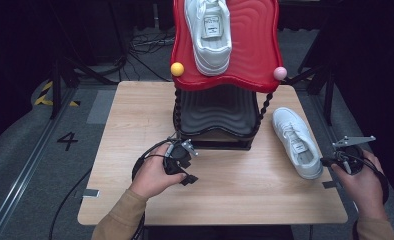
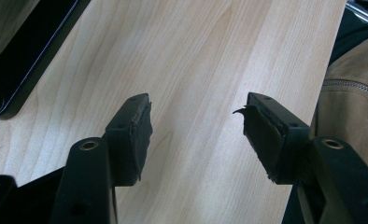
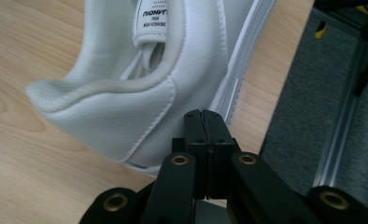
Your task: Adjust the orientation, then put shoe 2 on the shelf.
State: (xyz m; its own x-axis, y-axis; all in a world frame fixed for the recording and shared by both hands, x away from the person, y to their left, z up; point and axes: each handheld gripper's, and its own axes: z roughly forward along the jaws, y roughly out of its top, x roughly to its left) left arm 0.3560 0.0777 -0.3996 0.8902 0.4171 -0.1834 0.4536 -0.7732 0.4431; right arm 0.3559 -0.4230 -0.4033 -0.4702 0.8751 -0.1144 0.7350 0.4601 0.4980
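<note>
From the high view I see a two-tier shoe rack (image 1: 220, 115) standing at the far middle of the wooden surface (image 1: 220, 190), its red top shelf (image 1: 255, 45) carrying one white sneaker (image 1: 208, 35); the second white sneaker (image 1: 296, 142) lies flat near the right edge of the surface, heel toward me, just beside the rack's right post. I judge that shoe light, with a stiff rubber sole and a soft padded collar that will fold under pressure, so the heel counter or the collar rim looks like the sensible place to take hold. My left gripper (image 1: 181, 161) sits just in front of the rack's black base, and my right gripper (image 1: 346, 156) hangs at the right edge, close behind the loose sneaker's heel. In the left gripper view the left gripper (image 2: 196, 133) has its jaws spread wide with nothing between them, bare surface beneath, the corner of the rack's base (image 2: 28, 60) at upper left and a tan sleeve (image 2: 355, 93) at the right. In the right gripper view the right gripper (image 3: 203, 122) has its jaws pressed together, holding nothing, its tips just at the sneaker's heel (image 3: 126, 112); I cannot tell whether they touch it.
</note>
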